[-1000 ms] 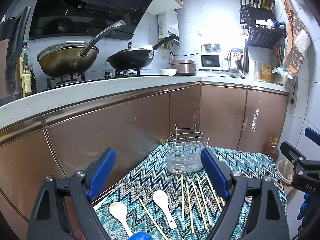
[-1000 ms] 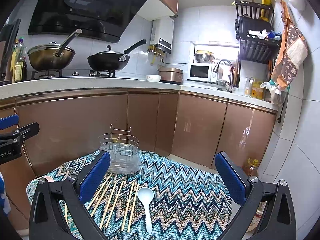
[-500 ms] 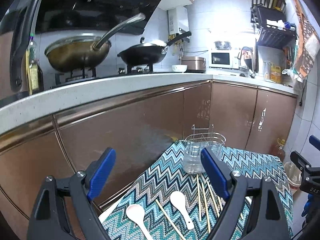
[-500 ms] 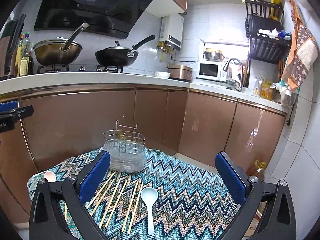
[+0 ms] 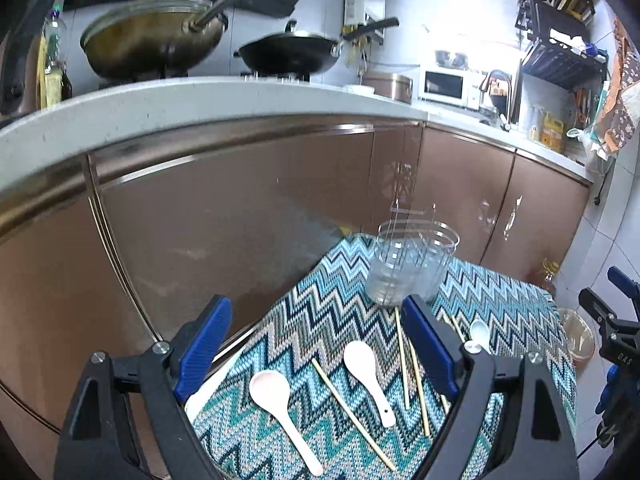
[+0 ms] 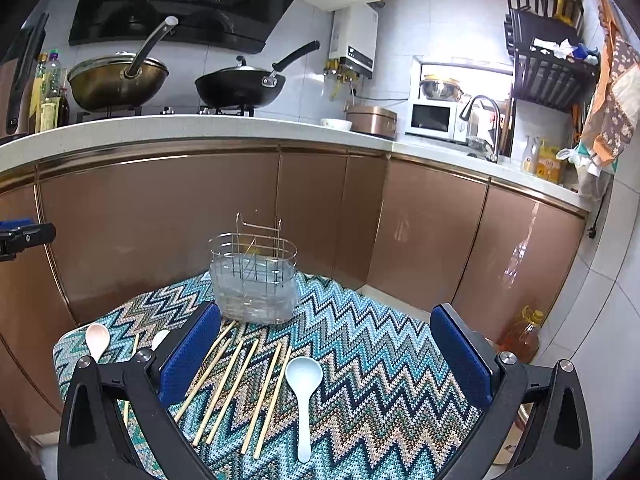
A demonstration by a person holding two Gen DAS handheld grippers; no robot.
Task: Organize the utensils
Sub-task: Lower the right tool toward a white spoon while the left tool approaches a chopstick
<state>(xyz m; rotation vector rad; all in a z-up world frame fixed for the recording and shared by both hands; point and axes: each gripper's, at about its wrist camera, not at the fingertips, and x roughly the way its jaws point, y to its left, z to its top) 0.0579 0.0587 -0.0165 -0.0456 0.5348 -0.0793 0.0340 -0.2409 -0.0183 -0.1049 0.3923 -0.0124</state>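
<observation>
On the tabletop, which is covered by a zigzag-patterned cloth [image 6: 380,360], we find the utensils laid out loose. We note a wire utensil holder [image 6: 253,280] standing upright at the far side of the cloth, close to the brown cabinet fronts [image 6: 160,220]. We see several chopsticks [image 6: 240,380] lying flat in a rough fan just in front of the holder. We record a pale blue spoon [image 6: 303,384] lying beside them on the right, bowl toward the holder. In the left wrist view we record a pink spoon [image 5: 276,400] and a white spoon [image 5: 366,372] lying side by side, apart, with one chopstick [image 5: 352,412] between them.

We find the left tongs [image 5: 320,352] spread wide, holding nothing, raised over the near left part of the cloth. We find the right tongs [image 6: 326,356] likewise spread wide and empty, above the chopsticks and the pale blue spoon. Neither pair touches any utensil.

We note two woks [image 6: 240,84] on the stove behind, a microwave [image 6: 432,120] and a dish rack [image 6: 552,60] further right.
</observation>
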